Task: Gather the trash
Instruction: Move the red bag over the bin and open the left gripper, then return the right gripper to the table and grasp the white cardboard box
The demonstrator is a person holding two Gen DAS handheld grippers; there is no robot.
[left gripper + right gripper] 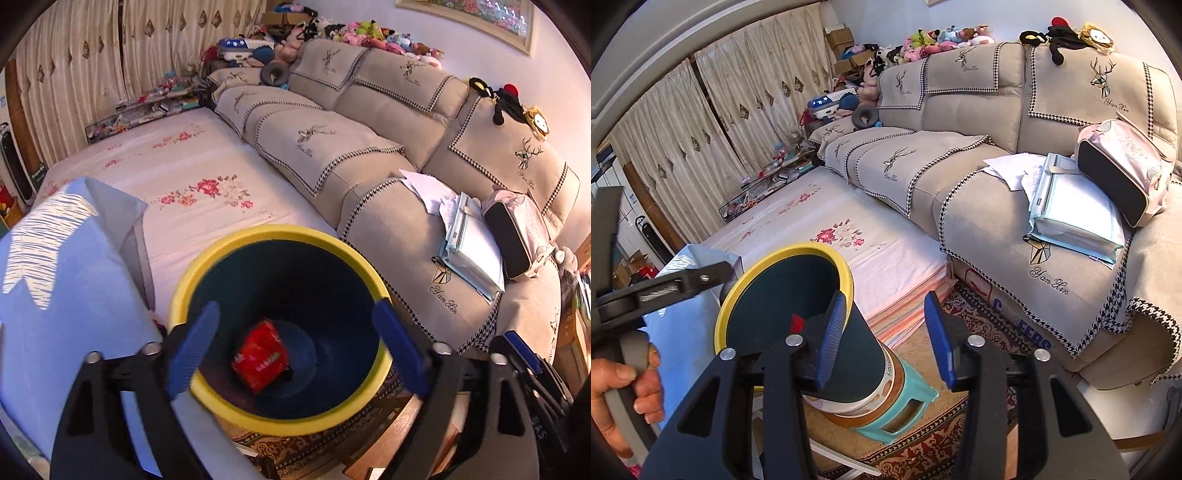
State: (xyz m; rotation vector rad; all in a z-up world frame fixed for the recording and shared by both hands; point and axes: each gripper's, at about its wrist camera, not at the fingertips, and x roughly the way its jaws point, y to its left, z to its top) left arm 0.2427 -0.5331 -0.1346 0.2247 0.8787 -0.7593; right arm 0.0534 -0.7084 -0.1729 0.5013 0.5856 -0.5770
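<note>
A dark bin with a yellow rim [258, 236] stands below my left gripper [295, 347], which hangs open and empty over its mouth. A red wrapper [260, 358] lies on the bin's bottom. In the right wrist view the same bin [798, 258] stands on a teal stool [912, 402], and a sliver of the red wrapper [796, 322] shows inside. My right gripper [886, 332] is open and empty beside the bin's right wall. The left gripper's body [665, 284] shows at the left, held by a hand.
A beige sofa [388, 155] carries loose papers [424, 184], a stack of folders [472, 254] and a pink bag [517, 236]. A flowered mattress [192, 192] lies left of the sofa. A patterned rug [979, 325] covers the floor. Plush toys line the sofa back.
</note>
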